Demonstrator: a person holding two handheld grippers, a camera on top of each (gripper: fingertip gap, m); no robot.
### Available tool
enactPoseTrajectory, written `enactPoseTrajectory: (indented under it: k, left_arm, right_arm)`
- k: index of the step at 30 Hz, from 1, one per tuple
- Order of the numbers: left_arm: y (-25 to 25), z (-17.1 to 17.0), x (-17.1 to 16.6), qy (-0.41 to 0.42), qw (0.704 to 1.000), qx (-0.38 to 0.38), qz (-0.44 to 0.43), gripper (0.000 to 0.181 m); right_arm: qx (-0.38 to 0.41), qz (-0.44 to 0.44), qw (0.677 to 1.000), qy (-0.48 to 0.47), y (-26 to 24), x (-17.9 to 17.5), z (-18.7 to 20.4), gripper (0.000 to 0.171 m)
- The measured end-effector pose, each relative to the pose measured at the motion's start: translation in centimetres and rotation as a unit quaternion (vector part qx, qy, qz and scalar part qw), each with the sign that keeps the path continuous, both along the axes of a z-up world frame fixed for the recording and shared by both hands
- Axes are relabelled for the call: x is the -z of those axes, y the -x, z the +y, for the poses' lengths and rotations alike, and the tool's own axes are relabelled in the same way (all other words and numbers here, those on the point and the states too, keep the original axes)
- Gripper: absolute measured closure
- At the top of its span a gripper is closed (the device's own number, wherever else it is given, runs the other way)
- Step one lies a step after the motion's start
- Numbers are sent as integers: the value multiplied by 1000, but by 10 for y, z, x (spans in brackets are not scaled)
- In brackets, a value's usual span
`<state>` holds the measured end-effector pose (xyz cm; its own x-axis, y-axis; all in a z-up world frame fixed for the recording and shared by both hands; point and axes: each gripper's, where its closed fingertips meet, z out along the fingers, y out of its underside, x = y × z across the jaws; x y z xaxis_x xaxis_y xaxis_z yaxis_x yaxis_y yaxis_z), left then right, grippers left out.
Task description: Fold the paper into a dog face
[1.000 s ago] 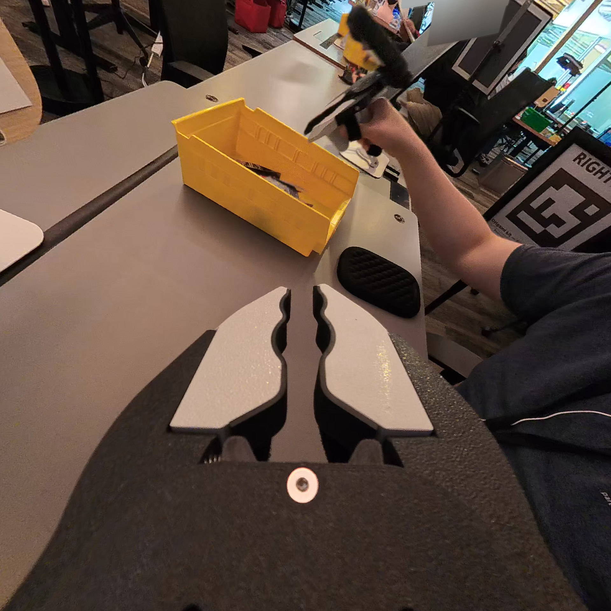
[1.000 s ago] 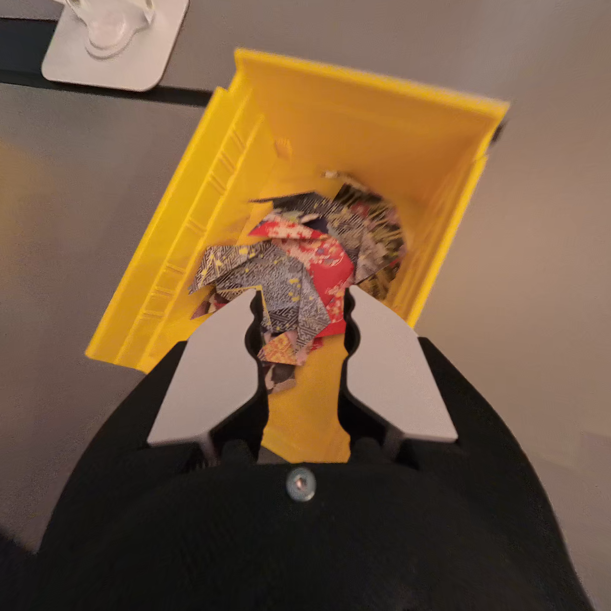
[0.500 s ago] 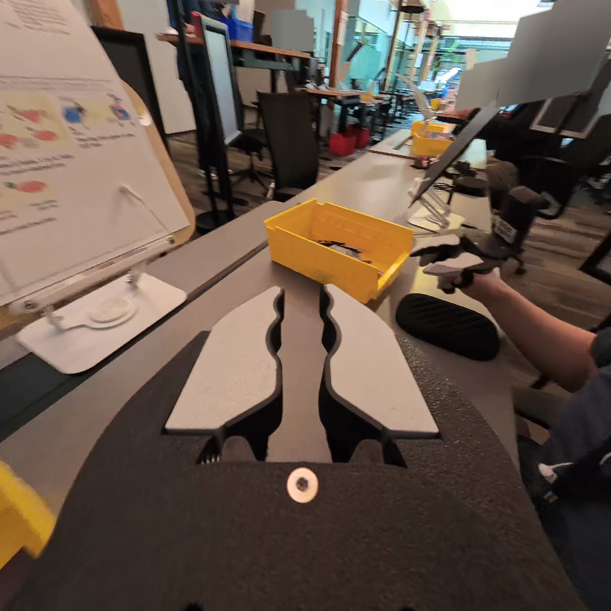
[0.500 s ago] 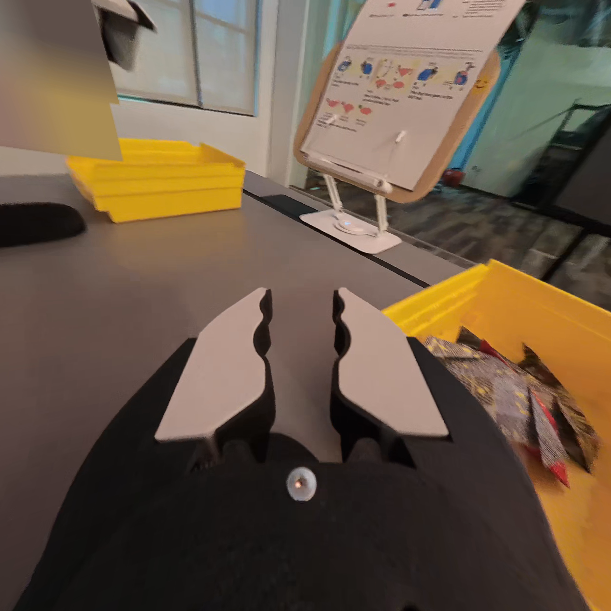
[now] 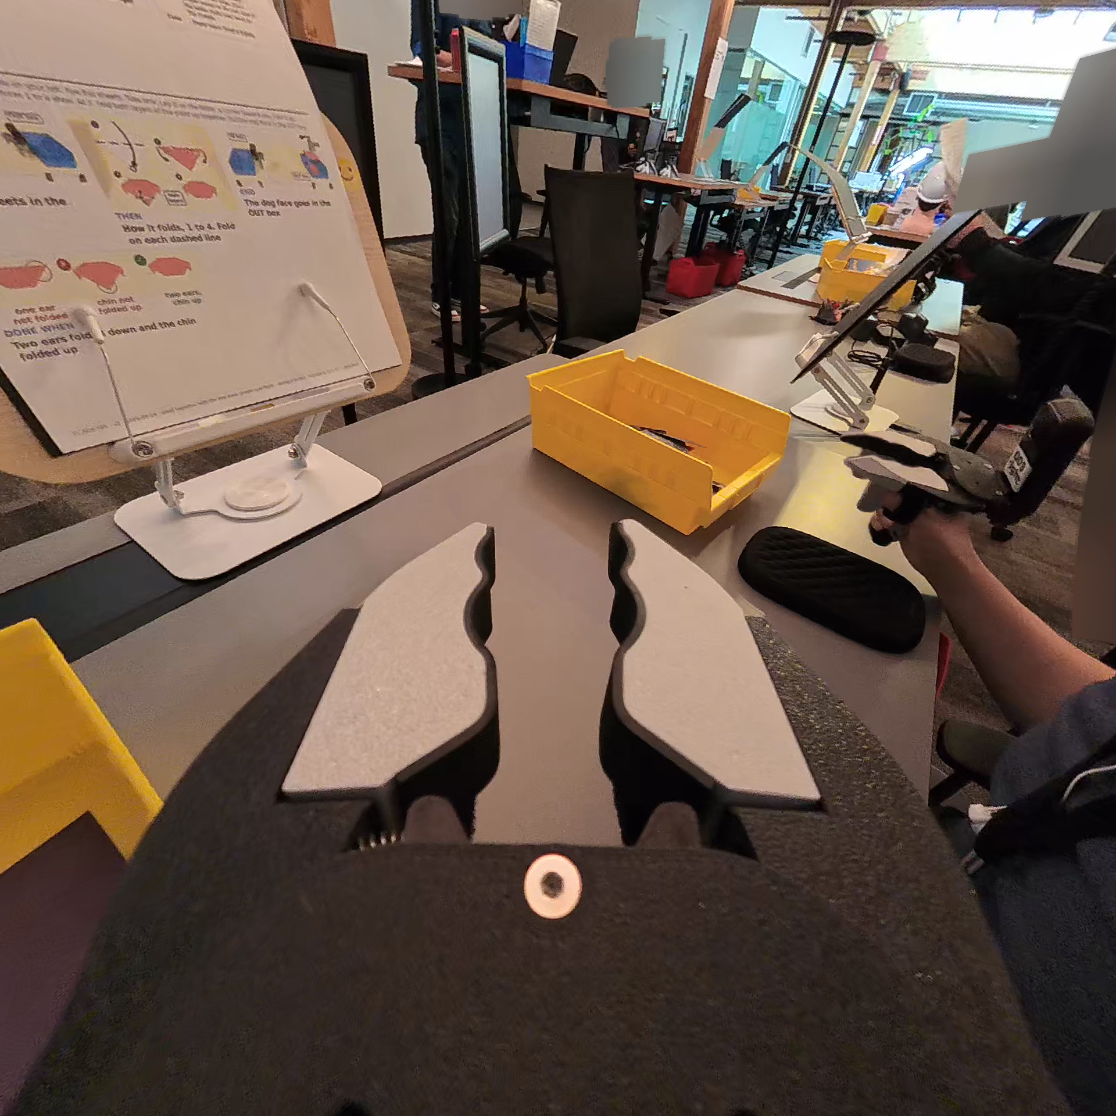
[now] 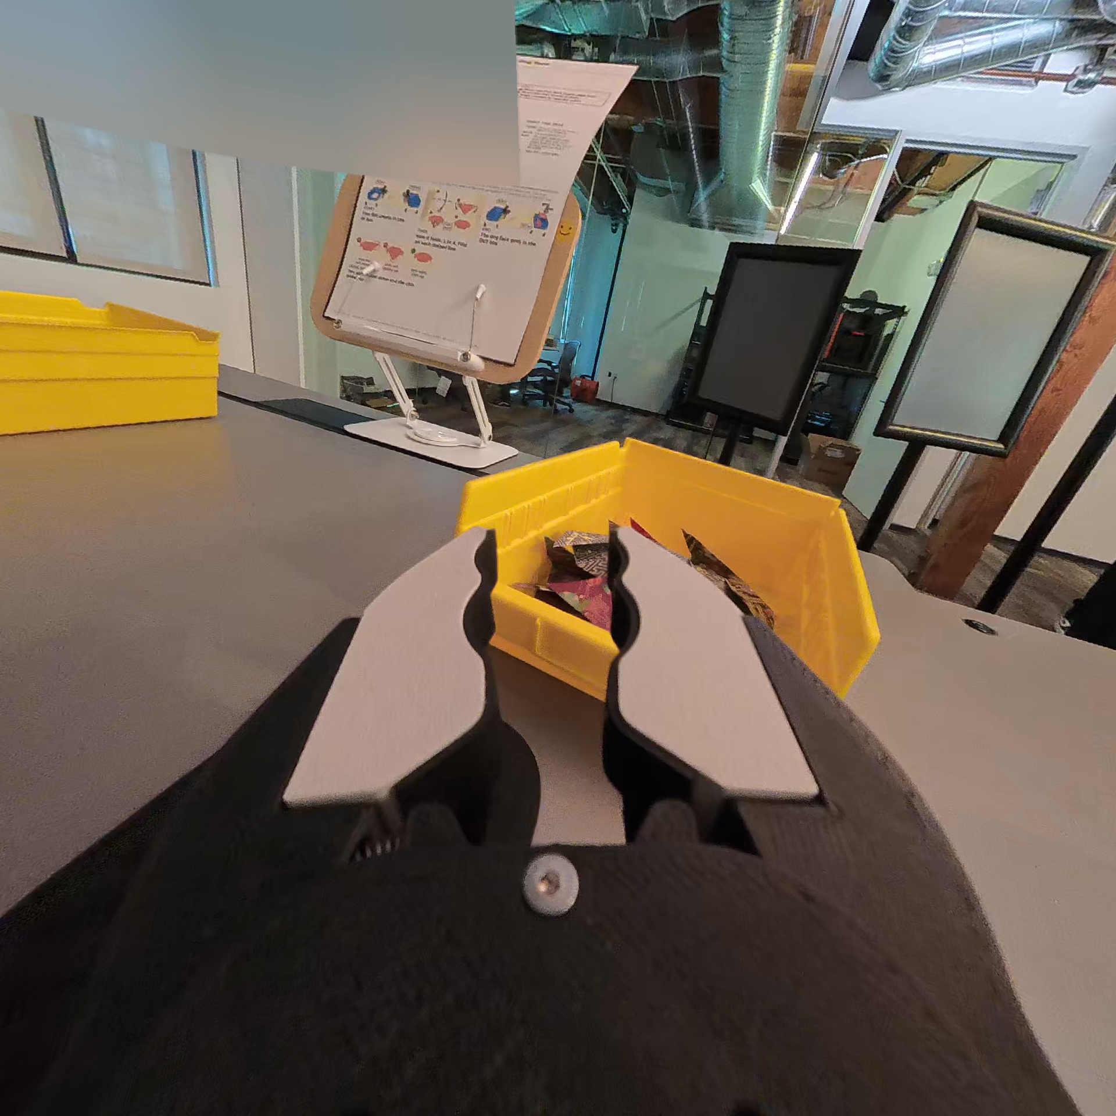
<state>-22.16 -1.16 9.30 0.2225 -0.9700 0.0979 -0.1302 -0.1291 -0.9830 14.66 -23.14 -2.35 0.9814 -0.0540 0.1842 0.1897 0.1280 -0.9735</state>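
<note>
your left gripper point(image 5: 551, 546) sits low over the grey table point(image 5: 423, 519), jaws apart with nothing between them, and the gap is wider than it was half a second ago. its view has barely shifted since then: the yellow bin point(image 5: 655, 432) is still far ahead and a little right, the instruction stand point(image 5: 181, 290) far left, the black pad point(image 5: 833, 586) near right. a corner of a second yellow bin point(image 5: 54, 737) shows at the near left edge. your right gripper point(image 6: 552, 543) also has its jaws apart and empty, about as wide as before. it has swung right since the last frame, so the bin point(image 6: 785, 543) that sat at the right edge is now straight ahead, just past the fingertips. the folded papers point(image 6: 583, 574) lie loose inside that bin, dark and red patterned pieces heaped together. from the left view your right hand point(image 5: 924, 531) holds that gripper just right of the bin, above the pad. stacked yellow trays point(image 6: 102, 362) stand far left.
</note>
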Motion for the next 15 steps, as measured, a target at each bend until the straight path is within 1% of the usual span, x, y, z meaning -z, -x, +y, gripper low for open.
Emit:
enactPoseTrajectory:
  k: [6,15]
  left_arm:
    - [-5,2,-2,-6,1000,-15,8,146]
    - [-12,4,11,-2,999,-20,32,146]
  right_arm:
    - [-35,40,999,-6,7,8,-1,136]
    - [-52,25,998,20,15,16,3,136]
